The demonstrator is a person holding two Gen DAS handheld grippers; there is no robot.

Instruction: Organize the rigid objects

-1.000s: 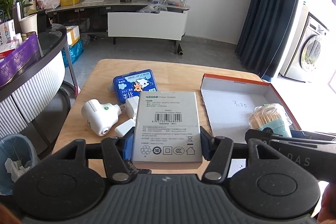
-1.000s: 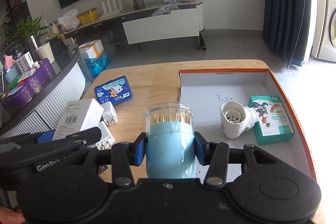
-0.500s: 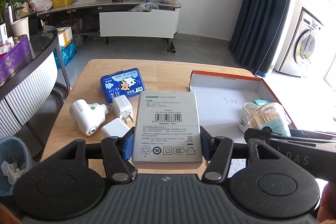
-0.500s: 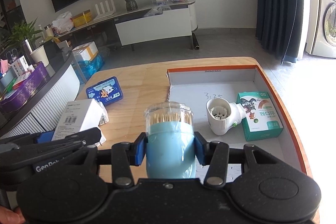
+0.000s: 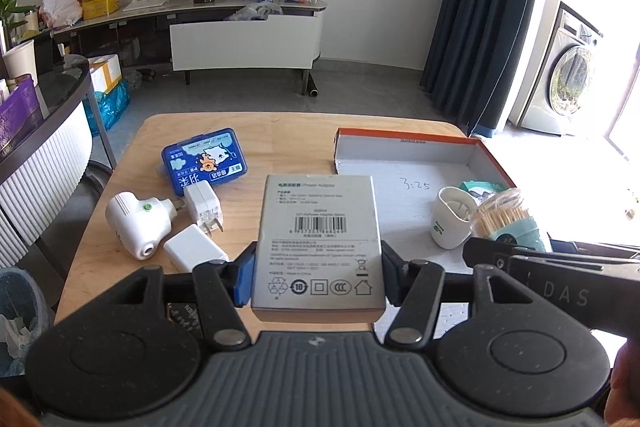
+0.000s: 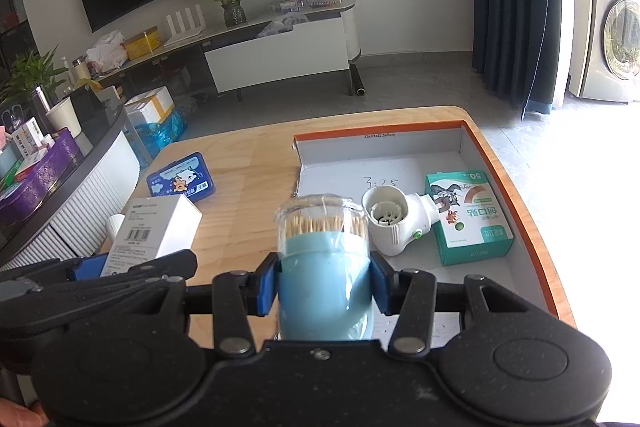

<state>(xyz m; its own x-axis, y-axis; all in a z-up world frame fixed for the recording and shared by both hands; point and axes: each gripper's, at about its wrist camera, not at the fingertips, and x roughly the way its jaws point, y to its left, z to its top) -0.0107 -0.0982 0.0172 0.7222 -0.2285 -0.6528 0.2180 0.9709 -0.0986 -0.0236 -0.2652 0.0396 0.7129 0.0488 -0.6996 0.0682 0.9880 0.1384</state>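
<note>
Right wrist view: right gripper (image 6: 324, 291) clamping toothpick jar (image 6: 325, 267), upright, with cardboard tray (image 6: 460, 143) lying directly ahead and slightly right. Left gripper (image 5: 316, 273) pinching adapter box (image 5: 318, 241), long axis pointing forward, tray lying farther off to its right.

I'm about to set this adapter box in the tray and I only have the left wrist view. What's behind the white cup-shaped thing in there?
Observer: A green plaster box lies flat in the tray, right beside the white plug-in device, on the side nearer the tray's right wall.
Operator: I see toothpicks at my right edge. Are they held?
Observer: Yes. The right claw is shut on the blue toothpick jar, pads pressing its sides, jar upright.
</note>
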